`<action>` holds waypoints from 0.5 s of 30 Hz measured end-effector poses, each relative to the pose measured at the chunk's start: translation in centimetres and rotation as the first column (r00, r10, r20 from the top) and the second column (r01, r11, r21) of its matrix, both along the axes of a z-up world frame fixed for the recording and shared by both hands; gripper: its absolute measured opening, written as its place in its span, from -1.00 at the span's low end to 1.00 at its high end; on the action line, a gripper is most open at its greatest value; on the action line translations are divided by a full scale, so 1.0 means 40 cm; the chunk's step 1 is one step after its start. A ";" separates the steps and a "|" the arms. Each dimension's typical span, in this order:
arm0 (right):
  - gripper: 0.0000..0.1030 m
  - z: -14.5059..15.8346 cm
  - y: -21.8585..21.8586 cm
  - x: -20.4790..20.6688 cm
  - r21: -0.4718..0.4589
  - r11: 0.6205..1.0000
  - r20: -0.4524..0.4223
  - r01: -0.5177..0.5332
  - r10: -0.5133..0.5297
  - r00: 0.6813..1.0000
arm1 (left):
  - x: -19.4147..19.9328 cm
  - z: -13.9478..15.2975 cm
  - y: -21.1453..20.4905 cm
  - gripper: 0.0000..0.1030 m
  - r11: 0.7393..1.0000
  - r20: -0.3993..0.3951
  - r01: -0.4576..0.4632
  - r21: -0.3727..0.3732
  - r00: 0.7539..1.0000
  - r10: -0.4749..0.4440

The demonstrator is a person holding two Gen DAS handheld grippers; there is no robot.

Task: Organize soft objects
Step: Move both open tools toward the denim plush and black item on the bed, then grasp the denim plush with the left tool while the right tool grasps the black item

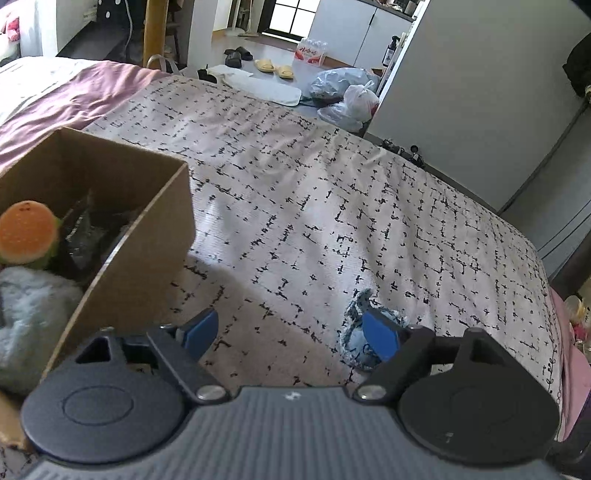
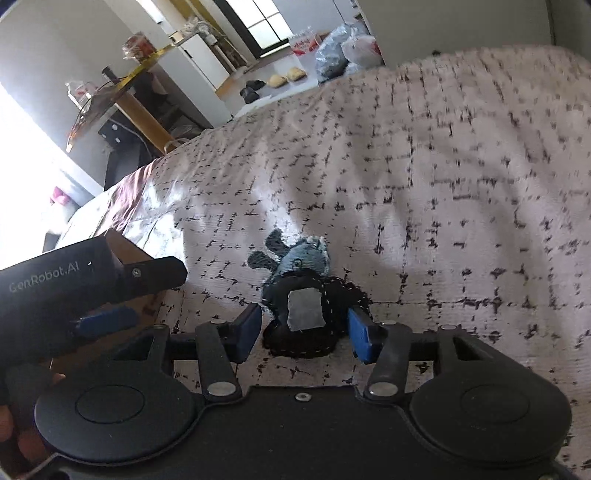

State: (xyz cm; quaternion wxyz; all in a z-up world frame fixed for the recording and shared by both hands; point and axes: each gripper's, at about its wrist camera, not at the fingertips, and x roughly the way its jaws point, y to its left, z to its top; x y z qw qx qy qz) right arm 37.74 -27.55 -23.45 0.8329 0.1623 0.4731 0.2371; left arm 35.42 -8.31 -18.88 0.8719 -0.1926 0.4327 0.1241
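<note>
A small denim toy [image 2: 299,291] with a black body and a grey patch lies on the patterned bedspread [image 2: 424,184]. My right gripper [image 2: 303,332] straddles its body, and both blue pads touch its sides. In the left wrist view the same toy [image 1: 352,332] peeks out beside the right-hand fingertip. My left gripper [image 1: 290,332] hovers open over bare bedspread [image 1: 295,184], with nothing between its pads. To its left stands an open cardboard box [image 1: 147,236] holding a plush burger [image 1: 27,230] and a pale blue fluffy item [image 1: 33,317].
The left tool's black casing [image 2: 55,284] and a box corner [image 2: 123,245] sit just left of the right gripper. Past the bed's far edge are slippers [image 1: 275,68], plastic bags [image 1: 343,92] and a wooden table leg [image 1: 153,33]. A grey wall [image 1: 480,92] borders the bed on the right.
</note>
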 end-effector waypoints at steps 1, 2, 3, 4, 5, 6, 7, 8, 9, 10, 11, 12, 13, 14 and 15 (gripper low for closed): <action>0.00 -0.006 0.000 0.004 -0.009 1.000 -0.005 0.004 -0.004 1.000 | 0.005 -0.006 -0.001 0.65 1.000 -0.001 0.001 -0.002 1.000 -0.001; 0.00 -0.010 0.001 0.006 -0.020 1.000 -0.005 0.004 -0.004 1.000 | 0.012 -0.014 -0.002 0.65 1.000 -0.004 0.003 -0.007 1.000 -0.003; 0.00 -0.013 0.002 0.007 -0.030 1.000 -0.003 0.002 -0.002 1.000 | 0.018 -0.020 -0.004 0.65 1.000 -0.009 0.006 -0.013 1.000 -0.006; 0.00 -0.016 0.004 0.008 -0.033 0.999 -0.003 -0.001 0.001 1.000 | 0.023 -0.027 -0.006 0.65 1.000 -0.013 0.009 -0.017 1.000 -0.009; 0.00 -0.017 0.006 0.007 -0.038 0.999 -0.001 -0.004 0.004 1.000 | 0.028 -0.034 -0.008 0.65 1.000 -0.017 0.012 -0.020 1.000 -0.012; -0.02 -0.018 0.007 0.007 -0.045 0.999 0.002 -0.008 0.008 1.000 | 0.031 -0.040 -0.010 0.65 1.000 -0.020 0.014 -0.021 1.000 -0.015; -0.04 -0.016 0.008 0.010 -0.052 0.999 0.003 -0.012 0.012 1.000 | 0.035 -0.046 -0.013 0.65 1.000 -0.023 0.017 -0.025 1.000 -0.018; -0.13 -0.014 0.006 0.010 -0.053 0.998 0.004 -0.012 0.012 1.000 | 0.038 -0.051 -0.014 0.65 0.999 -0.025 0.019 -0.030 1.000 -0.020; -0.23 -0.012 0.005 0.011 -0.054 0.999 0.002 -0.010 0.010 1.000 | 0.040 -0.057 -0.016 0.65 0.999 -0.025 0.022 -0.036 0.999 -0.023; -0.26 -0.009 0.001 0.012 -0.053 0.999 0.000 -0.005 0.005 1.000 | 0.042 -0.061 -0.018 0.65 0.999 -0.026 0.026 -0.042 0.999 -0.027; -0.27 -0.005 -0.004 0.012 -0.049 0.999 0.001 0.000 0.000 1.000 | 0.044 -0.065 -0.021 0.65 0.999 -0.027 0.030 -0.045 0.999 -0.031; -0.29 -0.002 -0.009 0.013 -0.045 0.999 0.001 0.002 -0.002 1.000 | 0.046 -0.068 -0.024 0.65 0.998 -0.028 0.032 -0.049 0.999 -0.033; -0.29 0.002 -0.013 0.012 -0.047 0.999 0.006 0.007 -0.006 1.000 | 0.049 -0.069 -0.026 0.65 0.998 -0.030 0.034 -0.054 0.999 -0.036; -0.30 0.007 -0.019 0.011 -0.052 0.998 0.017 0.018 -0.017 1.000 | 0.051 -0.070 -0.029 0.65 0.997 -0.026 0.042 -0.060 0.999 -0.043; -0.31 0.011 -0.025 0.011 -0.062 0.998 0.026 0.031 -0.029 0.999 | 0.053 -0.071 -0.032 0.65 0.997 -0.022 0.050 -0.062 0.998 -0.052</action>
